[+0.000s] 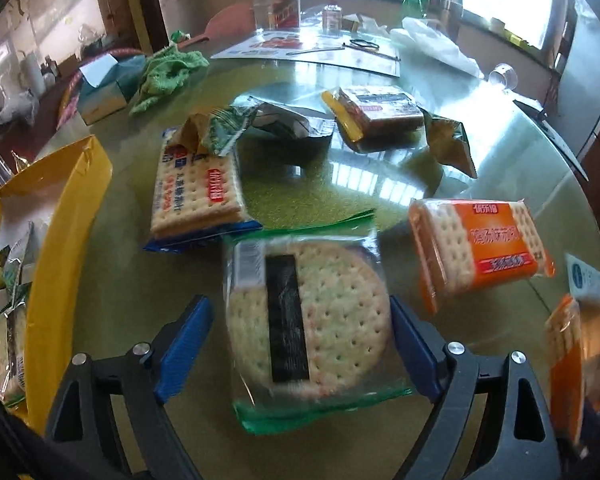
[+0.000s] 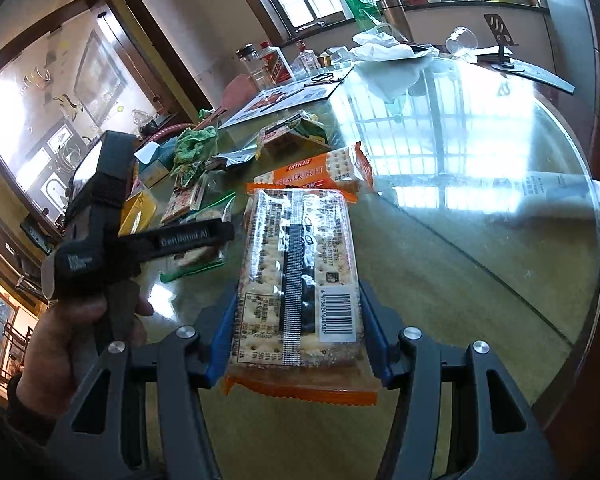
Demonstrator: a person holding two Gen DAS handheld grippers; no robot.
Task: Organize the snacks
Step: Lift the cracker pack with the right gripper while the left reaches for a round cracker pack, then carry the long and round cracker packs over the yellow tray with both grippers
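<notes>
My left gripper (image 1: 298, 300) is open, pointing down at the glass table. A round cracker pack with green ends (image 1: 324, 320) lies flat between its blue pads; the left pad (image 1: 184, 344) stands clear of it. My right gripper (image 2: 298, 286) is shut on an orange-edged square cracker pack (image 2: 300, 276), held above the table with the barcode side up. That pack also shows at the right edge (image 1: 564, 360). Loose on the table are a blue cracker pack (image 1: 196, 192), an orange cracker pack (image 1: 480, 248) and a brown pack (image 1: 380, 112). A yellow box (image 1: 60, 220) at the left holds several snack packs.
Small crumpled packets (image 1: 220, 128) and a silver wrapper (image 1: 284, 120) lie mid-table. A green cloth (image 1: 168, 72), a tissue box (image 1: 104, 84), bottles (image 1: 284, 4) and papers (image 1: 308, 48) sit at the back. A hand (image 2: 72, 340) holds the left gripper's handle. The round table's edge (image 2: 580, 320) curves at the right.
</notes>
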